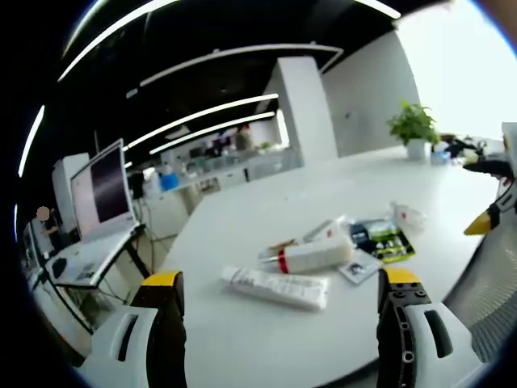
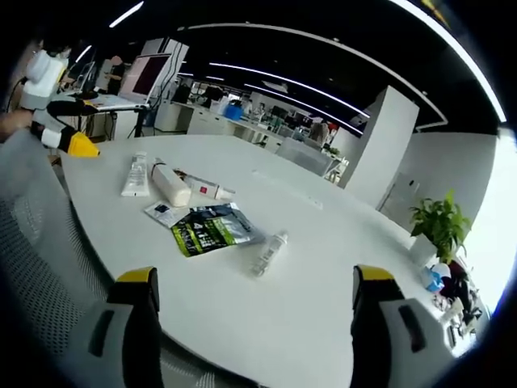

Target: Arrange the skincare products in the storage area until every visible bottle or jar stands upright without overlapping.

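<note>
Several skincare products lie flat on the white round table [image 1: 242, 347]. A long white tube [image 1: 275, 287] lies nearest my left gripper [image 1: 280, 279], which is open and empty just short of it. Behind the tube lie a white bottle with a red band [image 1: 311, 256], a smaller tube [image 1: 327, 230], a green-black sachet [image 1: 384, 240] and a small clear bottle [image 1: 406, 216]. My right gripper [image 2: 256, 279] is open and empty, hovering near the table edge. From it I see the clear bottle [image 2: 269, 252], sachet [image 2: 212, 229], white bottle [image 2: 171, 184] and long tube [image 2: 136, 175].
A mesh chair back [image 2: 40, 242] stands at the table edge beside the grippers. A potted plant [image 2: 440, 222] and small clutter sit at the table's far end. A laptop on a stand [image 1: 101, 190] is off the table. Much bare tabletop surrounds the products.
</note>
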